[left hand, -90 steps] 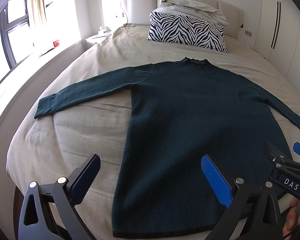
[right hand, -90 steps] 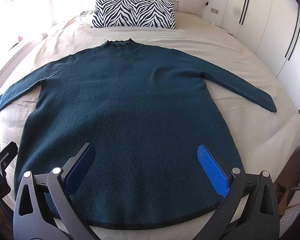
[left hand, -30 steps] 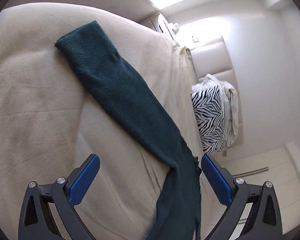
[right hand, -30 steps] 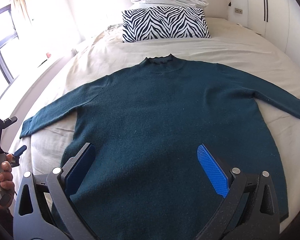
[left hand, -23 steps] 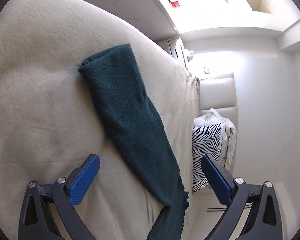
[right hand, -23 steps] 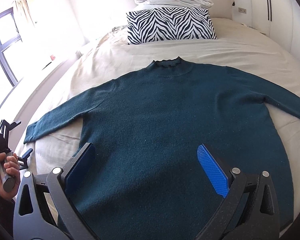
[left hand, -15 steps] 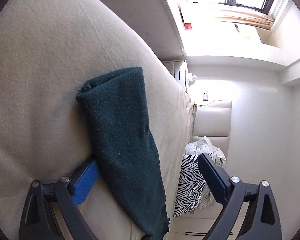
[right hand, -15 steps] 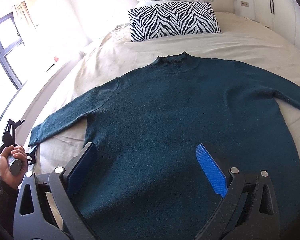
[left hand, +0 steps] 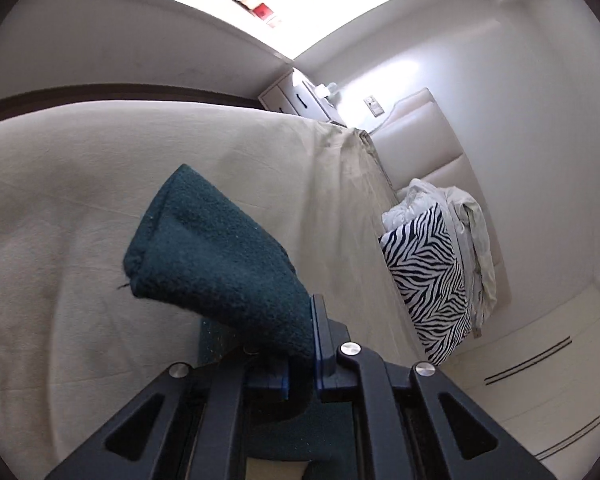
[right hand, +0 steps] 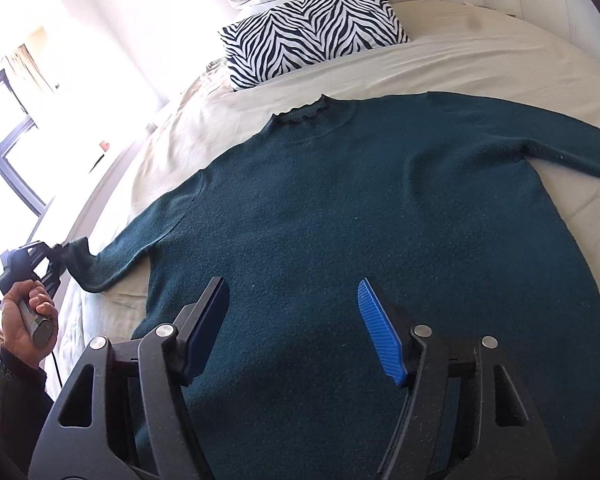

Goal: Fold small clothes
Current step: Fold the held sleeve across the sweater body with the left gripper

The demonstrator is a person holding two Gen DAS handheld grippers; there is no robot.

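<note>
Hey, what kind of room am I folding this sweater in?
Most likely a bedroom. The dark teal sweater lies spread on a bed with beige bedding, a zebra-print pillow sits near the padded headboard, and a white nightstand stands beside it.

Daylight is pouring in from the window (right hand: 8, 128), blowing out that side to white glare in both views. The bed (right hand: 480, 64) is showing soft shadows. Fisheye distortion is bending the edges, and dark vignetting is ringing each frame's corners.
</note>
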